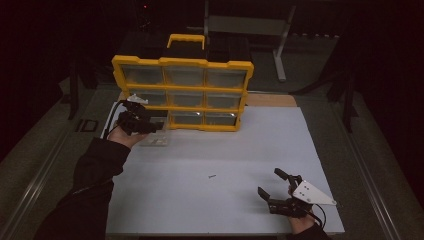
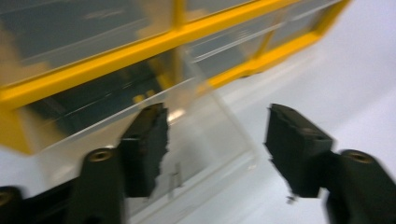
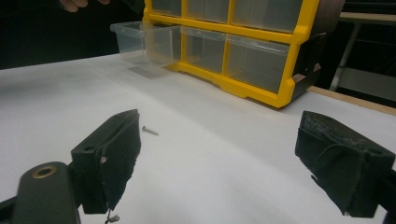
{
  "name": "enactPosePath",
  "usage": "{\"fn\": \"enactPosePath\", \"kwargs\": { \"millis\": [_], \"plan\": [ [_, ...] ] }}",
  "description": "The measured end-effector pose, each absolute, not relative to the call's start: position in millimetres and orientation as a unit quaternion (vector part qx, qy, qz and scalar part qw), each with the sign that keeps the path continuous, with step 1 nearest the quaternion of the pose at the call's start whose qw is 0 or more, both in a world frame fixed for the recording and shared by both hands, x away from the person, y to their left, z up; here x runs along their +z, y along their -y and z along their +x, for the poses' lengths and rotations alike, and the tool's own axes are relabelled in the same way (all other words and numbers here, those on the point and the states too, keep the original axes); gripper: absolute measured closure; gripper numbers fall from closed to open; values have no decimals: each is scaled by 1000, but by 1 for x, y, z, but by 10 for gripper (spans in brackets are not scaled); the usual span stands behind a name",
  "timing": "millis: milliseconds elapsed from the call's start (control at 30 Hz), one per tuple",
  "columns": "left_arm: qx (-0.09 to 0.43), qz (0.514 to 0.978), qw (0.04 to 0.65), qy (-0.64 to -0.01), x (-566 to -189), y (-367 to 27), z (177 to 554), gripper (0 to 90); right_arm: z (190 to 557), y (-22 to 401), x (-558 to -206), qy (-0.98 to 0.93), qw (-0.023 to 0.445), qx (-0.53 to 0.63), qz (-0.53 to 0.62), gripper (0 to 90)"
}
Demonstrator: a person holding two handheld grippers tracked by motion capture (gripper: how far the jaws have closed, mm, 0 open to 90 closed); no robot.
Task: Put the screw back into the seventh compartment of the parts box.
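Left gripper [image 1: 159, 126] raised level at pulled-out clear drawer [image 1: 154, 138] (bottom-left of yellow organizer [image 1: 182, 92]), jaws spread, empty. Right gripper [image 1: 269, 187] low near table edge, jaws wide apart.

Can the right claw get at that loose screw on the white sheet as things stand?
Probably yes. The right claw stands open, facing the screw, with only bare white sheet between them. The yellow organizer and the pulled-out drawer sit well beyond it.
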State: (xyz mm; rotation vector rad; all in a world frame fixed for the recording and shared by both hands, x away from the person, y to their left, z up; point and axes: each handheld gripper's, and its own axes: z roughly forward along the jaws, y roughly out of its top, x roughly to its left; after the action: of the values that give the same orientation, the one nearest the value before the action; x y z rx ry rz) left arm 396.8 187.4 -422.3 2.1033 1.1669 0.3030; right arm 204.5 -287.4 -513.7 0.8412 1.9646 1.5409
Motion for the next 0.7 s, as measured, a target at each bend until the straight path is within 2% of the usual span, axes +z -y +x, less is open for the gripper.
{"fn": "enactPosePath", "kwargs": {
  "millis": [300,700],
  "plan": [
    [99,824,368,-419,-418,-167,388,140,204,287,-513,-722,251,567,309,141],
    [75,838,398,-364,-418,-142,373,134,204,288,-514,-721,251,567,309,140]
  ]
}}
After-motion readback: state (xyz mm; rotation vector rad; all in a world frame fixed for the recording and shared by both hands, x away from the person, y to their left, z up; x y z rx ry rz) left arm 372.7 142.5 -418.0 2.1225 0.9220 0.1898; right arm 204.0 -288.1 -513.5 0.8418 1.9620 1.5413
